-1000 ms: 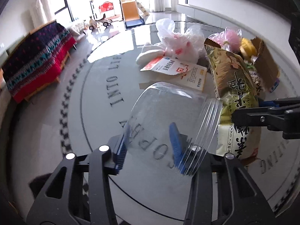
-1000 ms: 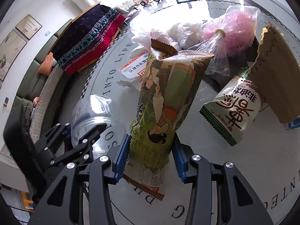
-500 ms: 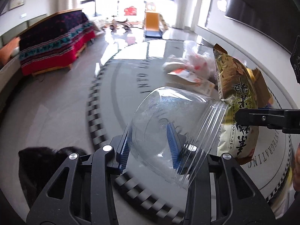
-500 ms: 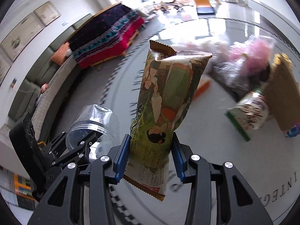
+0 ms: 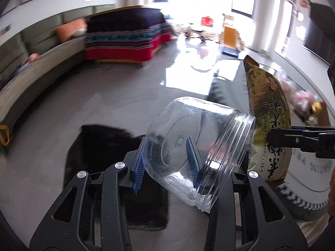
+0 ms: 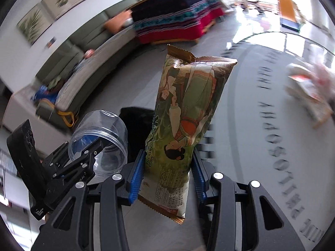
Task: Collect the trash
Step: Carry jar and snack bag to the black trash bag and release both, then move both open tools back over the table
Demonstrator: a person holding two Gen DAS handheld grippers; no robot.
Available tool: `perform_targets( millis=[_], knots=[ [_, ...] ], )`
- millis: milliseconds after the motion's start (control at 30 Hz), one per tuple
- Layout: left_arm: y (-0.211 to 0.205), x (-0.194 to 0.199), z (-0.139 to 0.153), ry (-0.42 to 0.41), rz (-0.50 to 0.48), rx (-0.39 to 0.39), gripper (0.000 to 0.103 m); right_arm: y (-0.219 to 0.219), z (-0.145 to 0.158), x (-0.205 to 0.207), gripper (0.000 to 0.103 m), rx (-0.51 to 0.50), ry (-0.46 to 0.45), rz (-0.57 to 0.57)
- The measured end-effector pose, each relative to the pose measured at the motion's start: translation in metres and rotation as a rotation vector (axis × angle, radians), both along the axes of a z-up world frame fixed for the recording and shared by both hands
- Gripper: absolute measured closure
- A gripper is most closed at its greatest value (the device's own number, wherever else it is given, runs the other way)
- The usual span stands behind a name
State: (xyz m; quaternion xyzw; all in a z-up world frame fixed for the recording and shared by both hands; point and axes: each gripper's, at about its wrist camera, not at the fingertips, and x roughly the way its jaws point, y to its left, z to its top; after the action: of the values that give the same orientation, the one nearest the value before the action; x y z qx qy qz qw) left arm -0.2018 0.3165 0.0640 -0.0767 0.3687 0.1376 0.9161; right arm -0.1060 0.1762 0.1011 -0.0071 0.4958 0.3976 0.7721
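The snack bag [image 6: 184, 125] is clamped upright by the right gripper [image 6: 167, 173]; the clear jar [image 5: 196, 150], mouth rightward, is gripped by the left gripper [image 5: 167, 163] over grey floor [image 5: 73, 104].

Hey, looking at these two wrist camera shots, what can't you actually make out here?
- Black thing on the floor: left wrist view, partly behind the left gripper and clear plastic jar; too dark to identify.
- Trash pile: right wrist view, motion-blurred; items unreadable.
- Snack bag in the right gripper: whether it is empty cannot be told.
- Sofa clutter: blurred.
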Motion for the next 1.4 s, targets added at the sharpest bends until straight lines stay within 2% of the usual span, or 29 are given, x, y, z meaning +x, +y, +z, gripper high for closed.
perform_targets(
  millis=[200, 233, 267, 300, 333, 467, 667, 867, 1033, 1400],
  knots=[
    [0.065, -0.027, -0.018, 0.031, 0.203, -0.060, 0.064, 0.082, -0.004, -0.013, 0.057, -0.003, 0.022, 0.164],
    [0.076, -0.030, -0.021, 0.034, 0.232, -0.077, 0.049, 0.100, -0.004, -0.016, 0.049, 0.004, 0.029, 0.196],
    [0.084, -0.033, -0.024, 0.045, 0.256, -0.084, 0.033, 0.113, -0.004, -0.016, 0.031, -0.002, 0.032, 0.212],
    [0.093, -0.034, -0.028, 0.073, 0.307, -0.072, 0.010, 0.127, -0.003, -0.015, 0.023, -0.011, 0.020, 0.212],
    [0.101, -0.036, -0.029, 0.075, 0.346, -0.047, 0.006, 0.135, -0.002, -0.014, 0.021, -0.012, 0.004, 0.208],
    [0.116, -0.042, -0.031, 0.081, 0.411, -0.049, 0.006, 0.151, 0.003, -0.013, 0.021, -0.022, -0.034, 0.205],
    [0.119, -0.044, -0.033, 0.083, 0.414, -0.049, 0.006, 0.154, 0.001, -0.018, 0.021, -0.036, -0.057, 0.217],
    [0.117, -0.038, -0.034, 0.083, 0.401, -0.042, 0.006, 0.138, 0.008, -0.020, 0.021, -0.009, -0.059, 0.216],
    [0.097, -0.032, -0.026, 0.072, 0.357, -0.047, 0.006, 0.109, 0.015, -0.017, 0.021, 0.026, -0.051, 0.188],
    [0.025, 0.011, -0.011, 0.053, 0.219, -0.072, 0.006, 0.012, 0.021, 0.012, 0.021, 0.070, -0.035, 0.011]
  ],
)
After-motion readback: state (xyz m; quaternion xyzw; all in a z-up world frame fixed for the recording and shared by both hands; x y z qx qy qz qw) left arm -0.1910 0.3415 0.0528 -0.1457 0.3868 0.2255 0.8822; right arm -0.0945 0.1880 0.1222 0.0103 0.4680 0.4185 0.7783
